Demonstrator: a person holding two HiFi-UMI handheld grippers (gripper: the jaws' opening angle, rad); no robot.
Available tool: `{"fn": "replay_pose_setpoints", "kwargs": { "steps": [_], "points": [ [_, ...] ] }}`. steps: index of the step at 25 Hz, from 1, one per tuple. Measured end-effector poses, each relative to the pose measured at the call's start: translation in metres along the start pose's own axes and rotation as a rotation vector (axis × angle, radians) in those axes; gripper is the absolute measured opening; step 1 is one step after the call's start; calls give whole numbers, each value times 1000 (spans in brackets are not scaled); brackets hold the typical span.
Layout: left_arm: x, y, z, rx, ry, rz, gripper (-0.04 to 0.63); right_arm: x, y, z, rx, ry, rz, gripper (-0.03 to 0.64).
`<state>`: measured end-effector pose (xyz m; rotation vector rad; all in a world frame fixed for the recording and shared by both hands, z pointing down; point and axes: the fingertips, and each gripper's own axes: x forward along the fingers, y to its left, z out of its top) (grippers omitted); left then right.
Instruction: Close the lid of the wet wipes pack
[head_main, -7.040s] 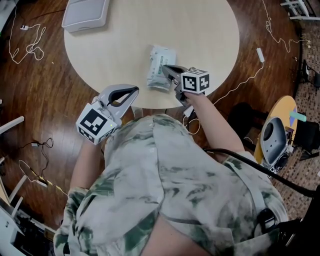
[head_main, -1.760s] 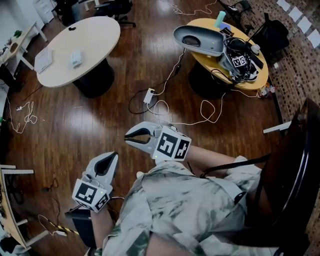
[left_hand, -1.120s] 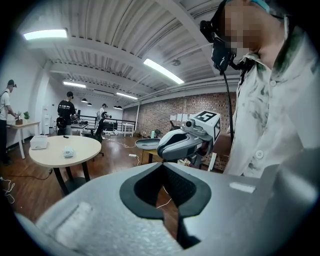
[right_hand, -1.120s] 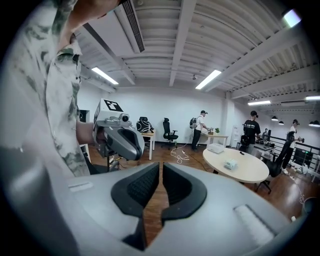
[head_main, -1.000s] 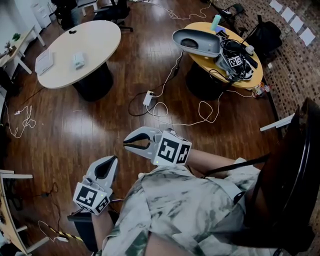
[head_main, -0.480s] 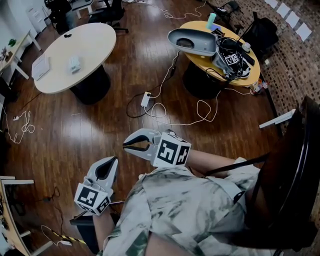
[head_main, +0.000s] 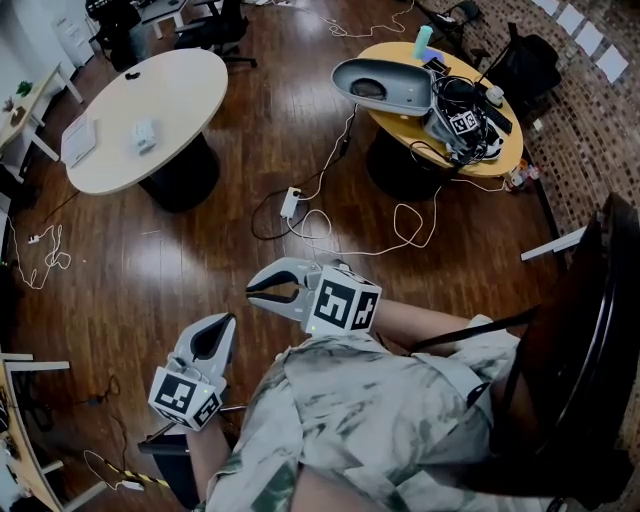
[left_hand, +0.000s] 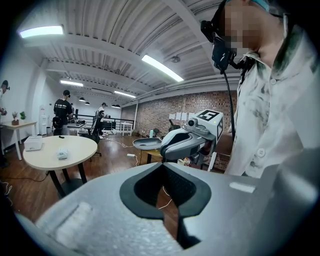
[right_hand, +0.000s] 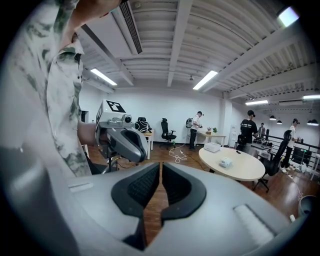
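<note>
Closed and empty, the grey left gripper (head_main: 222, 322) and right gripper (head_main: 254, 289) hang well apart from the pale wipes pack (head_main: 145, 133) on the round cream table (head_main: 185, 88); judging its lid needs a closer look.

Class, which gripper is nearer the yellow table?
Right. The right gripper is held on the side toward the yellow table; the left gripper is beyond it, farther away.

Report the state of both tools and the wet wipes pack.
Left tool: shut, empty.
Right tool: shut, empty.
Wet wipes pack: lying on the round table, far from both tools; lid too small to read.
</note>
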<state>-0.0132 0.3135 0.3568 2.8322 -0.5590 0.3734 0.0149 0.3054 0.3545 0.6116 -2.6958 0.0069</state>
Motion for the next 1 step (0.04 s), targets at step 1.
{"fn": "replay_pose_setpoints", "kwargs": {
  "steps": [1],
  "points": [
    [4,0,2,-1,-1,2,1,-3,-3,-1,-1,0,1,25]
  ]
}}
